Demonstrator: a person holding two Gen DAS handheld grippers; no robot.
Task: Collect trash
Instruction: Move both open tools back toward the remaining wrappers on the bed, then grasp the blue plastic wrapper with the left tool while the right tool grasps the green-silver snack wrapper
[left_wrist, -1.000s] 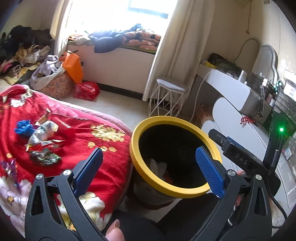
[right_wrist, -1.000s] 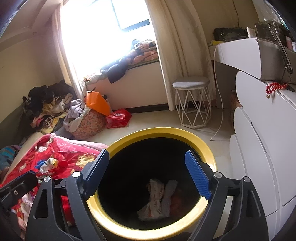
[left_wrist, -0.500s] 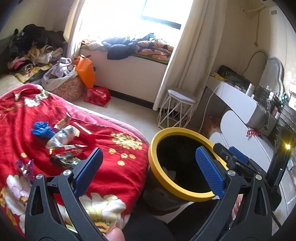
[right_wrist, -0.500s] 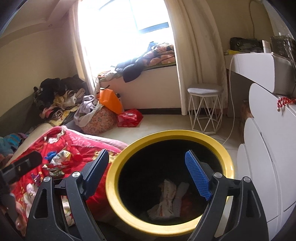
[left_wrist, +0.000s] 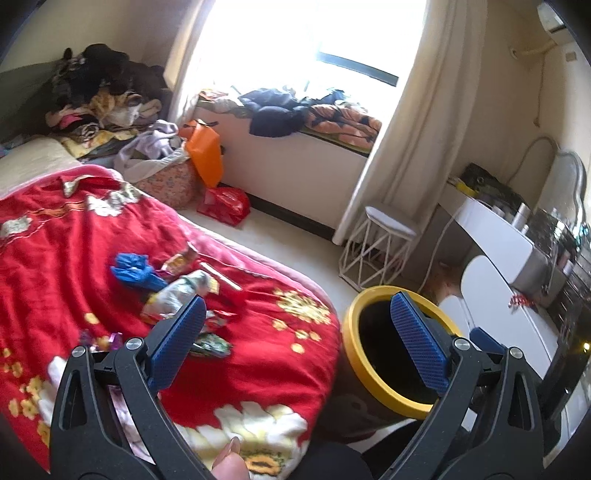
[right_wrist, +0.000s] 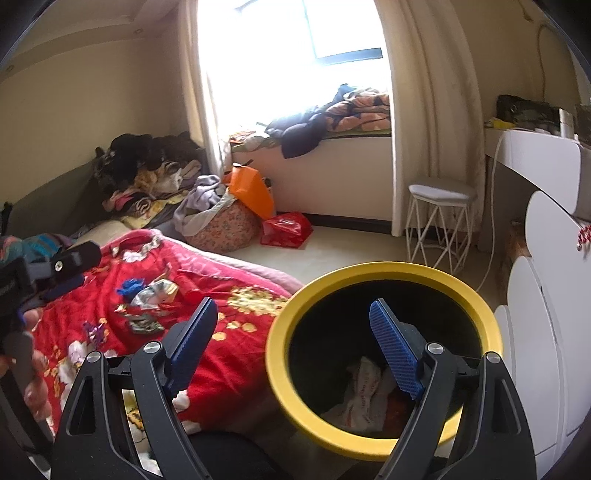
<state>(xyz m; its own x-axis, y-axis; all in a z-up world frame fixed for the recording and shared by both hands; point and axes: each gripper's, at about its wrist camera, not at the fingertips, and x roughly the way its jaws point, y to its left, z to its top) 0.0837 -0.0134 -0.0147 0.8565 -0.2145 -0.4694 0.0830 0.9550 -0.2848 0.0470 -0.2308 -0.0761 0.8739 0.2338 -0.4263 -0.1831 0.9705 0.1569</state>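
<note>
Bedroom, red blanket (left_wrist: 258, 354) strewn with wrappers (left_wrist: 173, 295), yellow-rimmed bin (right_wrist: 384, 273) beside the bed.
Both tools stand apart and empty: left tool (left_wrist: 295, 339), right tool (right_wrist: 291, 350). Best approach low, pinch one crumpled wrapper without snagging blanket, then drop it in the bin.

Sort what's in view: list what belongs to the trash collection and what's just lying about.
Belongs to the job:
- wrappers on the red blanket
- blue scrap
- yellow-rimmed bin

Just lying about:
- orange bag
- clothes pile
- white stool
</note>
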